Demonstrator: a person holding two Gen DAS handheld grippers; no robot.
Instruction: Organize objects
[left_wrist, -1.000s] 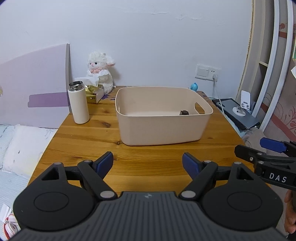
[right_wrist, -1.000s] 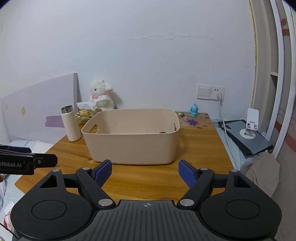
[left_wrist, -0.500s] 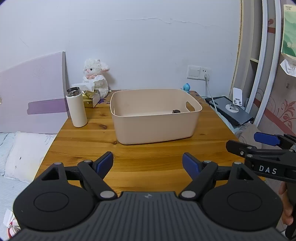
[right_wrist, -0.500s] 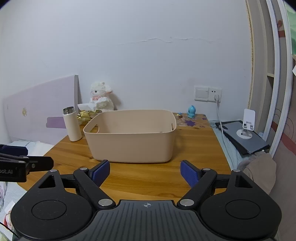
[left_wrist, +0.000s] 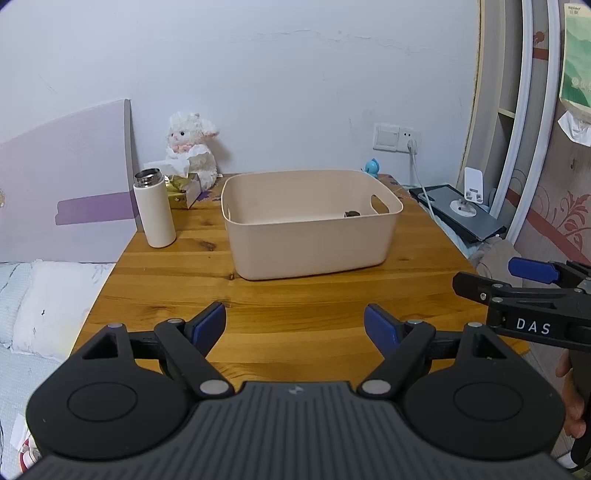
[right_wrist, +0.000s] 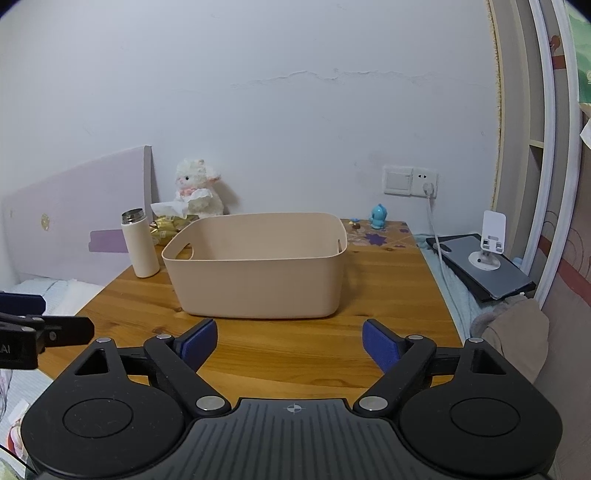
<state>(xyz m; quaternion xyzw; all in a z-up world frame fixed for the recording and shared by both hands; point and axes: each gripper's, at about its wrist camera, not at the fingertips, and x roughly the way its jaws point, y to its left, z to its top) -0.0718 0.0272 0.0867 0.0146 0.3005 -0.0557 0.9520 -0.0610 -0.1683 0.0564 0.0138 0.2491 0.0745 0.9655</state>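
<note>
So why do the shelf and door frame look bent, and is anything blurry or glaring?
Left wrist view: the fisheye lens bows the white door frame at the edge; the beige bin is sharp under soft, even light. Right wrist view: the same bowing in the frame; the plush lamb casts a faint wall shadow; no glare that I can see.

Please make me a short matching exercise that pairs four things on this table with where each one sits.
Things:
1. bottle
2. bin
3. toy lamb
4. blue figurine

Places:
A. middle of the table
B. far right corner, below the wall socket
C. left of the bin, near the table's left edge
D. against the wall, behind the tissue box

Pairs: 1-C, 2-A, 3-D, 4-B
</note>
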